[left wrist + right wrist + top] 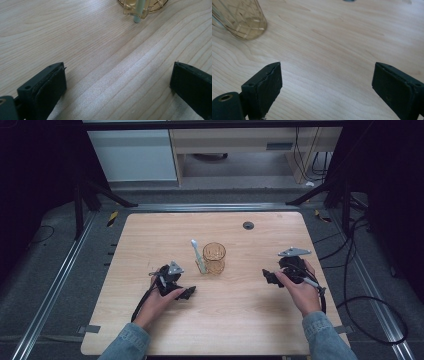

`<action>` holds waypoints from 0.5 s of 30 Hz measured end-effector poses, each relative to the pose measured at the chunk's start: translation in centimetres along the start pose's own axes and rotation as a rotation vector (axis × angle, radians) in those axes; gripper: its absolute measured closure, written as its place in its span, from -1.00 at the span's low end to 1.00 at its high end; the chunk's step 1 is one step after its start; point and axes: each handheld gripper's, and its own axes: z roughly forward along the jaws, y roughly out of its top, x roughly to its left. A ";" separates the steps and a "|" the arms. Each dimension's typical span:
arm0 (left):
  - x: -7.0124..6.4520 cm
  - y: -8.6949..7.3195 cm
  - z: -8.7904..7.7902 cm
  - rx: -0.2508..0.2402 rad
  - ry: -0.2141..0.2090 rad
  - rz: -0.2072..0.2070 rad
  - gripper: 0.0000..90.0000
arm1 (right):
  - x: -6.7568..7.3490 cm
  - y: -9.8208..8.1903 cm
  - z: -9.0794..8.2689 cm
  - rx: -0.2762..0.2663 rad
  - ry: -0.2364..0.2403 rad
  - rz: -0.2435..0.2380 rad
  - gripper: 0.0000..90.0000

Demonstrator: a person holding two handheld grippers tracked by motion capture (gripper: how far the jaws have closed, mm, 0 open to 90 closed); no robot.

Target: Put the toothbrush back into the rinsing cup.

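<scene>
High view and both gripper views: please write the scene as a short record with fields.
surface: wooden table
cup: amber patterned glass cup, upright near the table's middle
toothbrush: pale toothbrush, leaning on the cup's left side, its lower end through the cup's handle
left claw: open, holds nothing, resting left of the cup
right claw: open, holds nothing, right of the cup
contact: neither claw touches the cup

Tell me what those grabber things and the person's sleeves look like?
Both are black. The left gripper and right gripper each have two flat black jaws, a grey three-cornered plate on top and a black cable trailing off. The sleeves are blue denim.
</scene>
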 end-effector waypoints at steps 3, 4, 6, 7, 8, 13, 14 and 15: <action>0.0 0.0 0.0 0.000 0.000 0.000 -1.00 | -0.5 -0.9 0.6 0.020 0.003 0.026 -0.77; 0.0 0.0 0.0 0.000 0.000 0.000 -1.00 | -0.7 -1.2 0.8 0.026 0.005 0.036 -0.78; 0.0 0.0 0.0 0.000 0.000 0.000 -1.00 | -1.0 -1.8 1.2 0.035 0.008 0.052 -0.78; 0.0 0.0 0.0 0.000 0.001 0.000 -1.00 | -1.2 -2.0 1.3 0.039 0.011 0.063 -0.78; 0.0 0.0 0.0 0.000 0.001 -0.001 -1.00 | -1.4 -2.2 1.4 0.040 0.014 0.072 -0.77; 0.0 0.0 0.0 0.000 0.002 -0.001 -1.00 | -2.2 -3.6 1.9 0.058 0.015 0.110 -0.77; 0.0 0.0 0.0 0.000 -0.001 -0.002 -1.00 | -2.3 -3.9 2.0 0.064 0.010 0.114 -0.77; 0.0 0.0 0.0 0.000 0.000 -0.002 -1.00 | -2.5 -4.1 2.1 0.065 0.009 0.122 -0.77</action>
